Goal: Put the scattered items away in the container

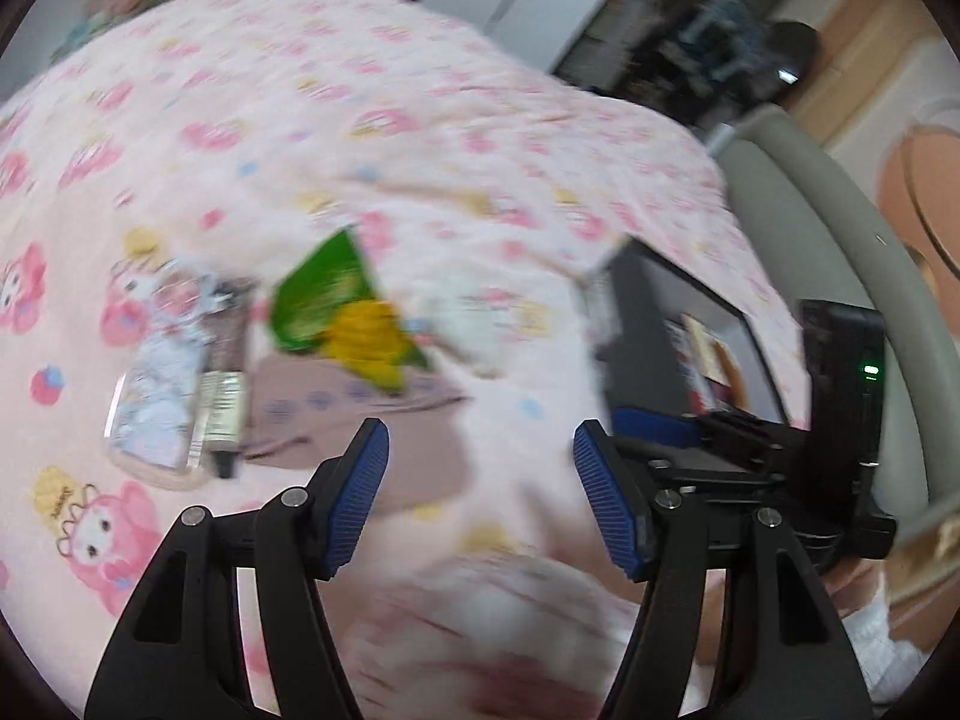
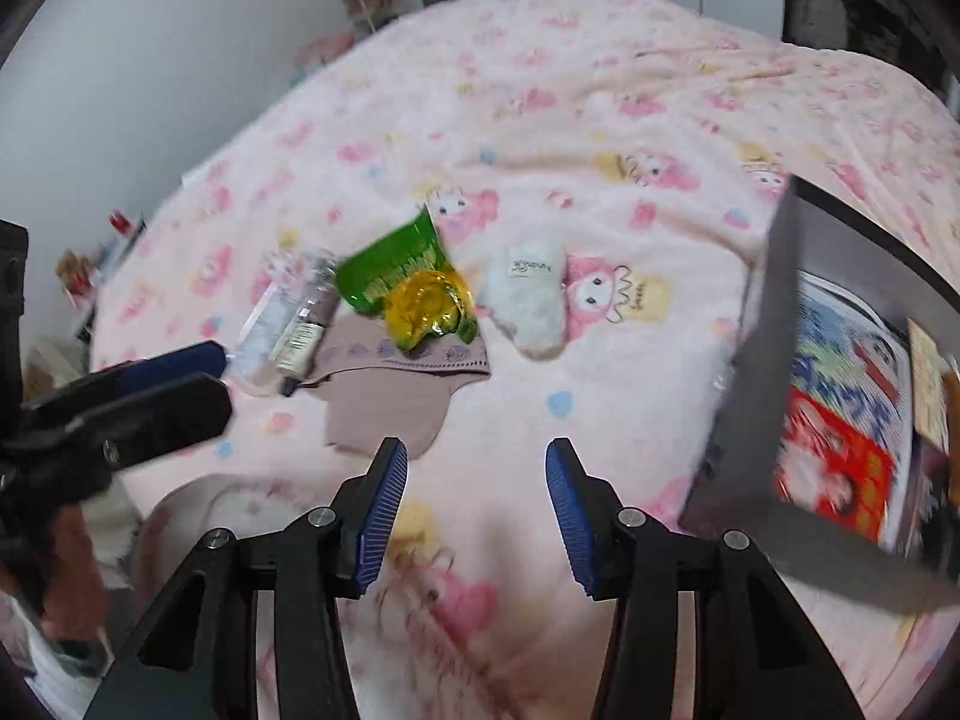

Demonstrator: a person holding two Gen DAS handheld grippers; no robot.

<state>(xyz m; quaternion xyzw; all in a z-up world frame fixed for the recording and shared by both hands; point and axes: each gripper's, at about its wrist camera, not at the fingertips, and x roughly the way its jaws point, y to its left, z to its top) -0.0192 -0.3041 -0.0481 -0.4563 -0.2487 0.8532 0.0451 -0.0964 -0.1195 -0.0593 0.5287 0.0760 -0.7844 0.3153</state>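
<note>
On the pink cartoon blanket [image 2: 600,90] lie a green-and-yellow snack bag [image 2: 408,288], a small tube [image 2: 303,333], a pale blue packet [image 2: 267,312], a mauve cloth [image 2: 390,384] and a white fluffy sock [image 2: 528,300]. The same bag [image 1: 339,312], tube [image 1: 225,384], packet [image 1: 159,402] and cloth [image 1: 360,420] show in the left wrist view. A dark grey container [image 2: 762,360] stands at the right and holds colourful packets [image 2: 840,420]; it also shows in the left wrist view [image 1: 636,324]. My left gripper [image 1: 480,480] is open and empty. My right gripper [image 2: 477,498] is open and empty, short of the items.
The left gripper also shows at the left edge of the right wrist view [image 2: 120,408]. A grey bed frame [image 1: 840,228] curves at the right. Clutter lies by the wall at the blanket's left edge [image 2: 96,264].
</note>
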